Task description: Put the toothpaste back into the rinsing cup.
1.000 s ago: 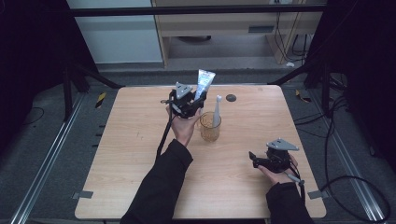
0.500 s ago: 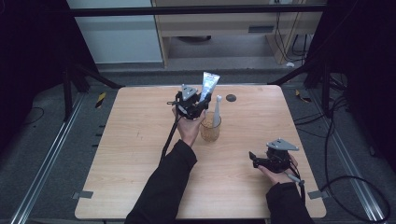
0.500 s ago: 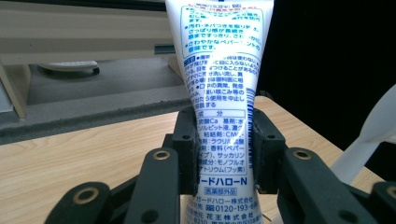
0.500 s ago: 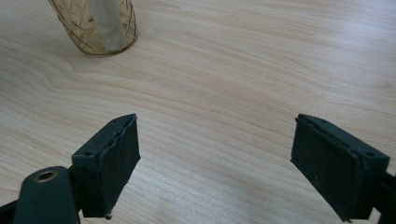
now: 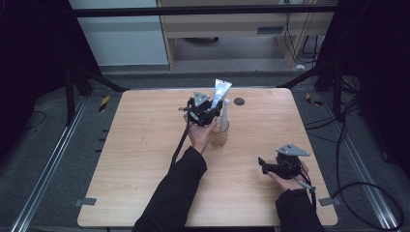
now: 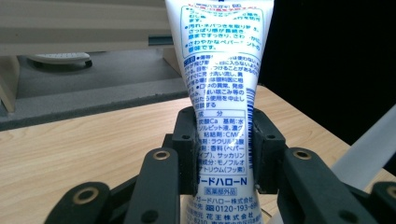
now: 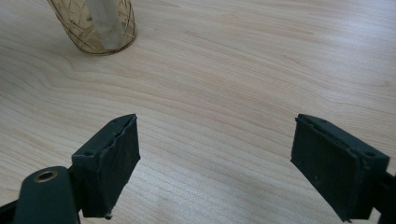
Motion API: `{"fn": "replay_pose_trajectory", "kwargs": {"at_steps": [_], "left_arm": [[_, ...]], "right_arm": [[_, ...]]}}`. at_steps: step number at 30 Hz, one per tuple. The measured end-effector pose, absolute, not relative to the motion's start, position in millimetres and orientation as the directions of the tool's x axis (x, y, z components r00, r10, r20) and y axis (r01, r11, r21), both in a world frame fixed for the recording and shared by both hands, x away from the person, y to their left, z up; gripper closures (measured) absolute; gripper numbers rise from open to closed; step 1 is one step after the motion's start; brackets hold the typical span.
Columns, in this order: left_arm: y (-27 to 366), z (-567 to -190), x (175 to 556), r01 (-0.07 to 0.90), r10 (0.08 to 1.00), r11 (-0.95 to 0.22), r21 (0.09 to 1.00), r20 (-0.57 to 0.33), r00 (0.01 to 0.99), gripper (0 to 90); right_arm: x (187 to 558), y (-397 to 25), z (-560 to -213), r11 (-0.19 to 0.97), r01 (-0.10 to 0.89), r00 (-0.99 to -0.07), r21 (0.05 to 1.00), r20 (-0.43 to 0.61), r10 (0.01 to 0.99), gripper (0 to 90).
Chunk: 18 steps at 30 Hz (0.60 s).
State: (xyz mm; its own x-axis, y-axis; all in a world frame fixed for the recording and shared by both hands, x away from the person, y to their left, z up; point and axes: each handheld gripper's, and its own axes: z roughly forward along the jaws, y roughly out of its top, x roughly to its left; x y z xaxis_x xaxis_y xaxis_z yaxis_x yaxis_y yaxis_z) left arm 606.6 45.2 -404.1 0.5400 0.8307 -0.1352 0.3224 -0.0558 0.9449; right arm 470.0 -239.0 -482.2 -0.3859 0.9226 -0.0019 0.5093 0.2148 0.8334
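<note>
Above the far middle of the pale wooden tabletop (image 5: 145,159), the left tongs (image 5: 212,107) were clamped on a white plastic toothpaste tube with blue print (image 6: 222,93), held upright just beside and over a clear amber glass cup (image 5: 219,137). A white toothbrush-like stick (image 5: 225,113) stood in that cup. Seen from the left gripper view, the 2 black pads pinched the tube low on its body, near the cap end, with the flat crimped end pointing up. The right tongs (image 5: 265,164) rested near the tabletop's right front corner, jaws spread wide and empty, well apart from the cup. The tube was judged light, soft and squeezable, with a smooth skin that could slip; the firmer shoulder by the cap offered the safest hold. The glass cup appeared fragile and easily tipped by a careless lowering.
</note>
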Motion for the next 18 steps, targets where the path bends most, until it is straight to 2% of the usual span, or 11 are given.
{"fn": "replay_pose_trajectory", "kwargs": {"at_steps": [18], "left_arm": [[40.0,-421.0,607.2,0.358,0.811,-0.106,0.928,-0.127,0.570,66.5]], "right_arm": [[470.2,-239.4,-483.4,0.218,0.512,-0.387,0.831,-0.004,0.922,15.3]]}}
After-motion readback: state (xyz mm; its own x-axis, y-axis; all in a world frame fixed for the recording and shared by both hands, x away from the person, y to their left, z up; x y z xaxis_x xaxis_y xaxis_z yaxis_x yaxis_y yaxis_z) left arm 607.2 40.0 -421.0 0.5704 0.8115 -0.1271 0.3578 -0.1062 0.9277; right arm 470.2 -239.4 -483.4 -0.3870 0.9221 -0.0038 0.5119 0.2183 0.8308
